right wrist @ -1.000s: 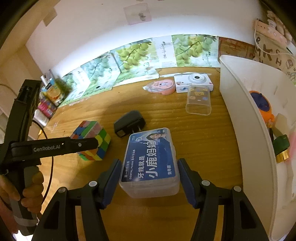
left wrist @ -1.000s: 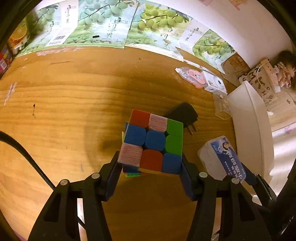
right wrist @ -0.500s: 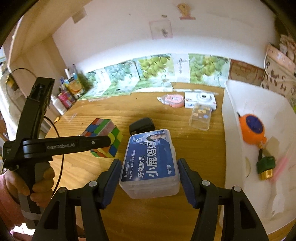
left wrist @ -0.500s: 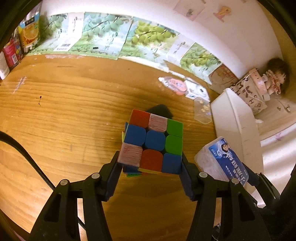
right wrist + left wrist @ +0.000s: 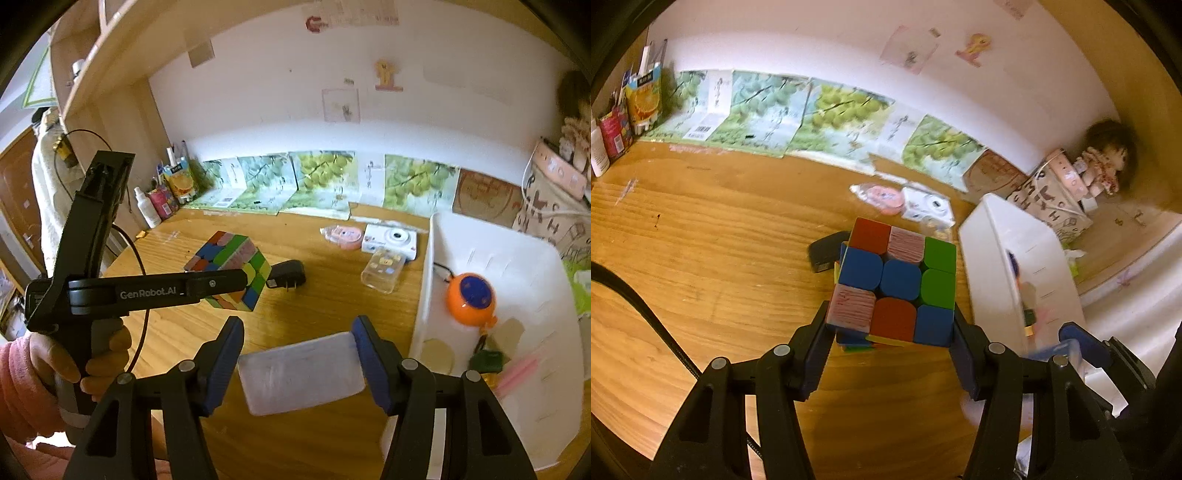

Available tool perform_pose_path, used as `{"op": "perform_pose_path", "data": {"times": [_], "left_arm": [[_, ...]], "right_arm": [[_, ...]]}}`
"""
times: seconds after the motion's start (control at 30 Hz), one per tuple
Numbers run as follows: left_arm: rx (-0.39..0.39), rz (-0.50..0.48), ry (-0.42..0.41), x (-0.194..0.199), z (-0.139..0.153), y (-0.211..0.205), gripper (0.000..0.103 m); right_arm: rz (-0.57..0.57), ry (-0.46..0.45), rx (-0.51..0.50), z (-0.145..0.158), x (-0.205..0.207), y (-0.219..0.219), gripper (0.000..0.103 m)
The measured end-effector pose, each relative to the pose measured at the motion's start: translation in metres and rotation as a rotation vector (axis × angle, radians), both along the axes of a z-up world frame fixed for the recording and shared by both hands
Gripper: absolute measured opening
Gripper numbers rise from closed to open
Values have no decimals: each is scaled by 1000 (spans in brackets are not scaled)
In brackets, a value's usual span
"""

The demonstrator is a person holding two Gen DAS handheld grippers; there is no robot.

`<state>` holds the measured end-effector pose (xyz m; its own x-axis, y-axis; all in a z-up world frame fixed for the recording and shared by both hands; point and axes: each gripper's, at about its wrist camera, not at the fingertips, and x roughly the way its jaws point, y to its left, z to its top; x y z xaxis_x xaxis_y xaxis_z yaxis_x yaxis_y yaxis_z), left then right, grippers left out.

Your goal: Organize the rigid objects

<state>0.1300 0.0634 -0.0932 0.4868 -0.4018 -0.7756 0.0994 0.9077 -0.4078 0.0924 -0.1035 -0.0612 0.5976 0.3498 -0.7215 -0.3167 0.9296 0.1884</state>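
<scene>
White bin (image 5: pixel 428 280) holding orange toy (image 5: pixel 470 299), green cap (image 5: pixel 487 361), pink sticks (image 5: pixel 517 371)

The puzzle cube (image 5: pixel 895 286) shows red, pink-scribbled, green and blue squares on its upper face, with yellow along its lower edge. The grippers' pads (image 5: pixel 225 360) are dark blue on black arms. Between them sits a blurred, milky translucent box (image 5: pixel 301 373), possibly plastic. The bin (image 5: pixel 424 280) is white; inside lies an orange round toy (image 5: pixel 470 299) with a blue top. The camera (image 5: pixel 391 240) is white, the charger (image 5: pixel 287 277) black, the desk (image 5: pixel 701 258) honey-brown woodgrain.
</scene>
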Motion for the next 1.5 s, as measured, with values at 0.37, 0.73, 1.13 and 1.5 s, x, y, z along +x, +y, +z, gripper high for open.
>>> {"op": "perform_pose_path", "data": {"times": [0.37, 0.73, 1.13, 1.5], "left_arm": [[-41, 5, -79, -15, 24, -45, 61], [-28, -101, -146, -23, 35, -108, 61], [25, -286, -117, -35, 24, -186, 62], [121, -350, -28, -35, 4, -213, 62]], "right_arm": [[26, -54, 21, 16, -12, -41, 16], [-64, -4, 81, 7, -18, -109, 16], [-165, 91, 128, -14, -22, -170, 19], [-252, 189, 155, -35, -26, -197, 20]]}}
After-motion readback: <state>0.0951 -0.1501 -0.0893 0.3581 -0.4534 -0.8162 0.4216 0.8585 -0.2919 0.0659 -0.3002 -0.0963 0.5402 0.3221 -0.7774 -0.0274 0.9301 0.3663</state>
